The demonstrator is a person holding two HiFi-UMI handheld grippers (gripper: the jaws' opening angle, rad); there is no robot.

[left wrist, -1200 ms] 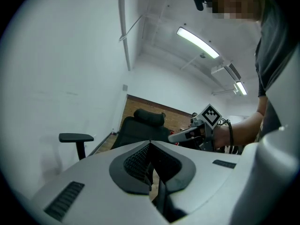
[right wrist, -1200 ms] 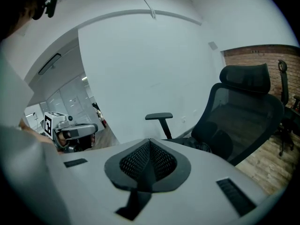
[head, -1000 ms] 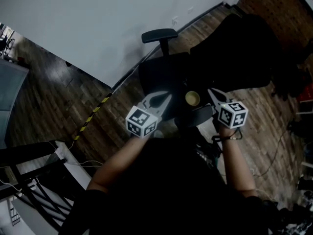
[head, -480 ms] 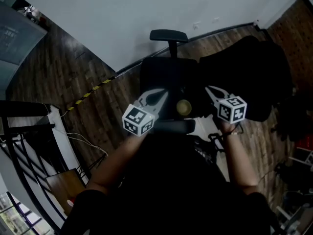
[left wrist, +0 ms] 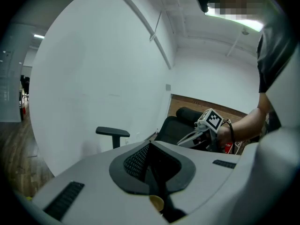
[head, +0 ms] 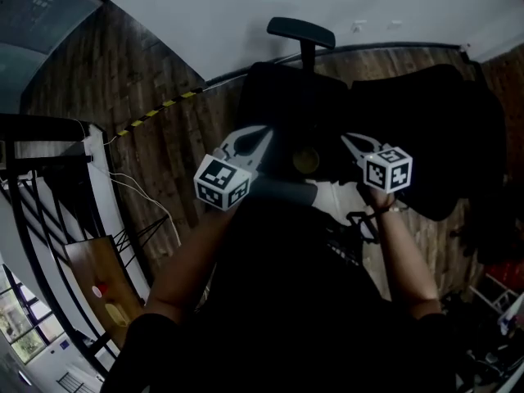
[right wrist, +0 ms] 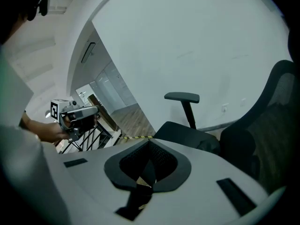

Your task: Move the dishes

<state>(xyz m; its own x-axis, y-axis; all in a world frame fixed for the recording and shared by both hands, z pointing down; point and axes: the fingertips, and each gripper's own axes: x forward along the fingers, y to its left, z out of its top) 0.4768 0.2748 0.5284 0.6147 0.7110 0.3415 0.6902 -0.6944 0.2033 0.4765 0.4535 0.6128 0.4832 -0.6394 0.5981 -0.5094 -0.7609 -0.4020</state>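
No dishes show in any view. In the head view I hold both grippers side by side in front of my chest, above a black office chair. My left gripper has its jaws pressed together with nothing between them; its own view shows them meeting in a line. My right gripper is shut and empty too. Each gripper sees the other: the right gripper from the left, the left gripper from the right. A small round yellowish thing lies between them; I cannot tell what it is.
The chair's armrest stands near a white wall. Dark wood floor carries yellow-black tape. A black metal frame, cables and a wooden board sit at the left. A black chair back fills the right.
The head view has swung round, so the wall, chair and floor turned in the picture. Both grippers stay shut in front of the body and have hardly shifted relative to each other.
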